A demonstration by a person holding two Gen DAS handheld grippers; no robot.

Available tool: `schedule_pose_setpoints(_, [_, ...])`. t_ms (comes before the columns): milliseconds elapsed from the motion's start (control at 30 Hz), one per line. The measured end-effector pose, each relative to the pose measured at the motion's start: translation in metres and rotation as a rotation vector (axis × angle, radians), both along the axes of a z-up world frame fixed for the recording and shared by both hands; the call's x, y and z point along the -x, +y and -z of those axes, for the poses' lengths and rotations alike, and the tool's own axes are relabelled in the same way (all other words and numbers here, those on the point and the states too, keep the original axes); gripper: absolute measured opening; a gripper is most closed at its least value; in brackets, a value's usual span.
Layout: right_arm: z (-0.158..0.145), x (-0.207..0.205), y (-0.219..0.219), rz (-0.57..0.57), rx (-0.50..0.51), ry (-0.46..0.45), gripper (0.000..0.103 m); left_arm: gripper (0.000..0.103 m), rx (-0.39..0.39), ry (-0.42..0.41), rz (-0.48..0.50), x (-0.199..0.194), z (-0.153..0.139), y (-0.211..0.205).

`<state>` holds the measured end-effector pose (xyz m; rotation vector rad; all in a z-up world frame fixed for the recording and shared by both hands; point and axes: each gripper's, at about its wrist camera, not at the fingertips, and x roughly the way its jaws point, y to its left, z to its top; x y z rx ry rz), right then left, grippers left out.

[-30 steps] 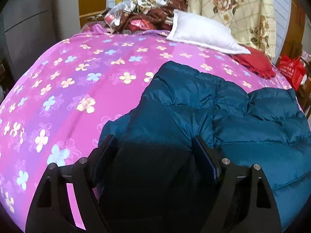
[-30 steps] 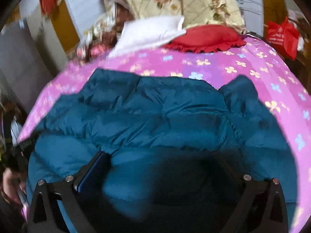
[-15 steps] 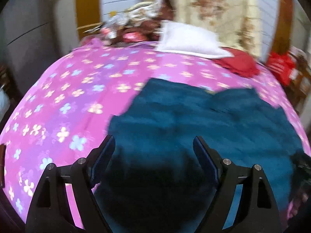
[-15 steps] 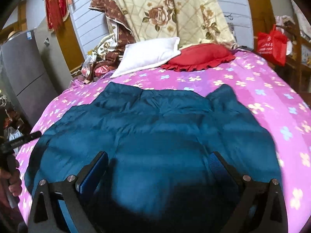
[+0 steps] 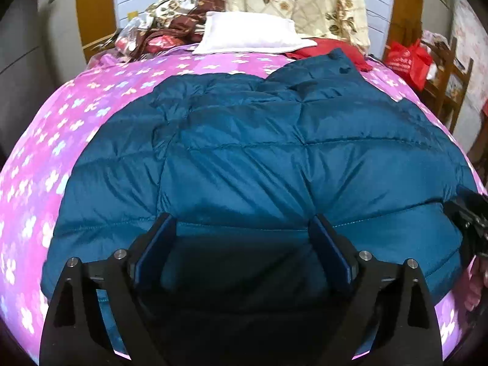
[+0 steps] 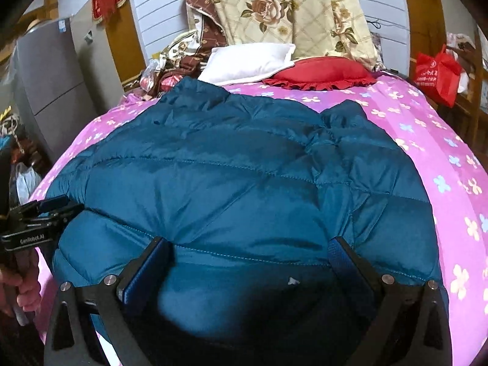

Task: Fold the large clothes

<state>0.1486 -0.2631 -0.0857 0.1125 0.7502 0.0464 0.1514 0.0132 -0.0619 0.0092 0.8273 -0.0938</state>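
A teal quilted down jacket [image 5: 259, 152] lies spread flat on a pink flowered bed sheet [image 5: 61, 128]; it also shows in the right wrist view [image 6: 228, 177]. My left gripper [image 5: 241, 228] is open and empty, held above the jacket's near hem. My right gripper [image 6: 247, 253] is open and empty, also above the near hem. The left gripper's body shows at the left edge of the right wrist view [image 6: 36, 219], and the right gripper's body shows at the right edge of the left wrist view [image 5: 469, 216].
A white pillow [image 5: 250, 33] and a red pillow [image 6: 323, 71] lie at the head of the bed, with piled bedding [image 5: 161, 30] and a floral quilt [image 6: 289, 9] behind. A red bag [image 6: 436, 73] sits by a wooden chair at the right. A grey cabinet [image 6: 52, 91] stands at the left.
Both grippers have pulled back and risen, so more of the jacket shows. The jacket now lies spread wider and flatter on the bed.
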Motion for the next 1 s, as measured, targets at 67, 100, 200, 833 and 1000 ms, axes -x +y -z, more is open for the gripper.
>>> schedule_pose_setpoints(67, [0.000,-0.001,0.002,-0.001,0.013,0.002,0.103,0.091,-0.005,-0.003,-0.024,0.001,-0.001,-0.003])
schedule_pose_setpoints(100, [0.000,-0.001,0.002,-0.001,0.018,0.003,0.103,0.091,-0.009,-0.005,-0.037,0.002,0.000,-0.004])
schedule_pose_setpoints(200, [0.001,-0.002,0.003,0.005,0.030,0.007,0.103,0.091,-0.003,0.003,-0.066,0.004,0.001,-0.003])
schedule_pose_setpoints(833, [-0.001,-0.007,0.009,0.028,0.069,0.026,0.103,0.090,0.067,0.025,-0.075,0.004,-0.004,0.007])
schedule_pose_setpoints(1000, [-0.003,-0.007,0.010,0.039,0.074,0.044,0.103,0.090,0.189,-0.060,-0.136,0.003,-0.035,0.050])
